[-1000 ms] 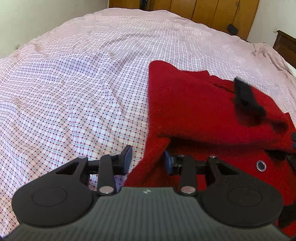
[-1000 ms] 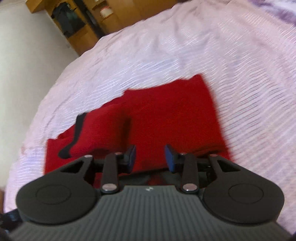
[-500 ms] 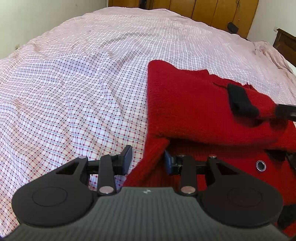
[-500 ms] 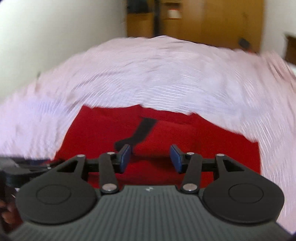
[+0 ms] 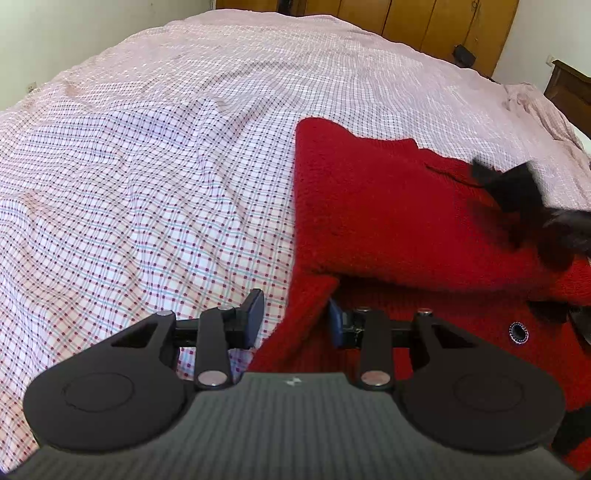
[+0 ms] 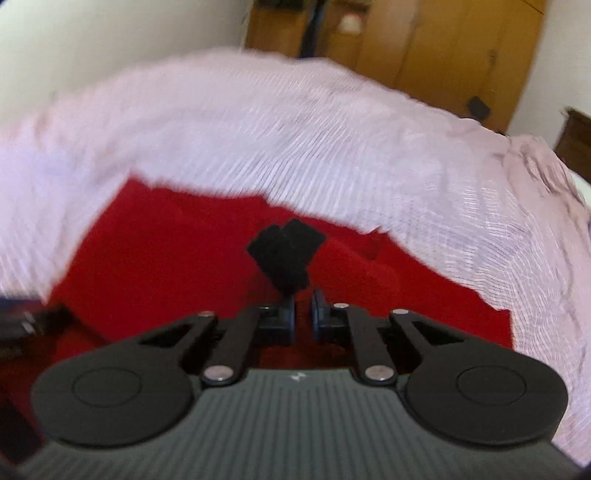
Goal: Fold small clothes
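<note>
A red knit garment (image 5: 388, 214) lies partly folded on the checked bed sheet (image 5: 147, 177). It has a black cuff (image 5: 513, 188) and a metal snap (image 5: 518, 332). My left gripper (image 5: 295, 319) is open, its jaws standing either side of the garment's near left edge. In the right wrist view the garment (image 6: 177, 258) fills the middle. My right gripper (image 6: 303, 319) has its jaws nearly closed, a narrow gap between them, right behind the black cuff (image 6: 288, 251). Whether it pinches the cuff is unclear; the view is blurred.
The pink checked sheet covers the whole bed. Wooden wardrobe doors (image 5: 424, 22) stand beyond the far edge. A dark wooden headboard (image 5: 570, 92) is at the right. A white wall (image 6: 110, 33) is at the left.
My right gripper swung over the garment toward the black cuff and its jaws narrowed from wide open to nearly closed. The cuff has lifted and bunched. My left gripper has stayed put.
</note>
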The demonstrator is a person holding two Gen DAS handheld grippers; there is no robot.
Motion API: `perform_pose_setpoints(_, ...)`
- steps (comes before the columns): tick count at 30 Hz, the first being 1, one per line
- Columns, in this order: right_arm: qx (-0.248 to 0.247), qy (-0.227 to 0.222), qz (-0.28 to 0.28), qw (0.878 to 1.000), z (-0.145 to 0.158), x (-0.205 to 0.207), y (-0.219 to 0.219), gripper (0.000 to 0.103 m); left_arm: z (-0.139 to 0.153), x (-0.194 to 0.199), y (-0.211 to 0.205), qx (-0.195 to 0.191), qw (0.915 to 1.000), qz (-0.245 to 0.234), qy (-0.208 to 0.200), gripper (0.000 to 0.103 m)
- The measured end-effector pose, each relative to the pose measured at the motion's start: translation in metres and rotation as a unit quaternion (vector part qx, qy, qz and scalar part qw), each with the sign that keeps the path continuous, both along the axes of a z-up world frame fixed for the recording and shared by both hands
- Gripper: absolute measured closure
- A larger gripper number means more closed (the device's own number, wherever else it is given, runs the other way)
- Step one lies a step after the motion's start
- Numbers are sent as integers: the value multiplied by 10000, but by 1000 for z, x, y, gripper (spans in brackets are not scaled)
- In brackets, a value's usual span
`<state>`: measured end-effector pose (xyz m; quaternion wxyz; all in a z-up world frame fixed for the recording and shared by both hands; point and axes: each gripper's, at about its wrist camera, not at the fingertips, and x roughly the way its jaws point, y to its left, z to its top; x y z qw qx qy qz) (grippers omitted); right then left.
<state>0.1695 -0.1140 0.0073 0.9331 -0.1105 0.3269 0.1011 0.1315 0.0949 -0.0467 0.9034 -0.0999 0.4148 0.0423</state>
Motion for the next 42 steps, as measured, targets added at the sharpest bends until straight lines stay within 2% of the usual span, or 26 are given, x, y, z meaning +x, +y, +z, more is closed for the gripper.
perform_pose_setpoints(4, 628, -366, -560, 9958, 26, -14, -53, 91, -1, 2, -2, 51, 10000, 2, 5, 61)
perform_pose_setpoints(8, 1115, -380, -1189, 9859, 26, -23, -110, 91, -2, 3, -5, 130, 9999, -7, 2, 61)
perform_pose_setpoints(10, 1463, -241, -1365, 9795, 17, -24, -138, 89, -2, 3, -6, 150, 9999, -1, 9, 61)
perform_pose_setpoints(13, 2235, 335, -1470, 9630, -8, -28, -175, 88, -2, 3, -8, 202, 9998, -12, 18, 61)
perform_pose_setpoints(15, 2466, 587, -1461, 9562, -23, -34, -187, 83, -2, 3, -9, 227, 9997, -22, 31, 61)
perform_pose_setpoints(20, 2539, 767, -1416, 9537, -26, -51, -204, 74, -2, 3, -10, 268, 9996, -39, 64, 61)
perform_pose_setpoints(22, 2520, 609, -1374, 9560, -16, -57, -210, 71, -1, 4, -11, 313, 9995, -46, 73, 61)
perform_pose_setpoints(25, 2608, 303, -1423, 9544, -4, -55, -217, 60, -3, 4, -13, 372, 9993, -53, 59, 61)
perform_pose_setpoints(30, 2150, 169, -1367, 9668, -2, -23, -205, 61, -3, 6, -14, 431, 9990, -36, 99, 61)
perform_pose_setpoints(34, 1522, 375, -1448, 9770, -20, 2, -189, 62, -3, 5, -14, 385, 9992, -23, 78, 61)
perform_pose_setpoints(36, 1285, 403, -1438, 9804, -29, 1, -182, 62, -3, 4, -14, 383, 9992, -34, 56, 61)
perform_pose_setpoints(40, 1252, 426, -1464, 9803, -45, 0, -179, 61, -2, 2, -14, 385, 9992, -68, 51, 61)
perform_pose_setpoints(42, 1352, 372, -1455, 9794, -45, -3, -178, 65, -2, 0, -13, 366, 9993, -52, 41, 61)
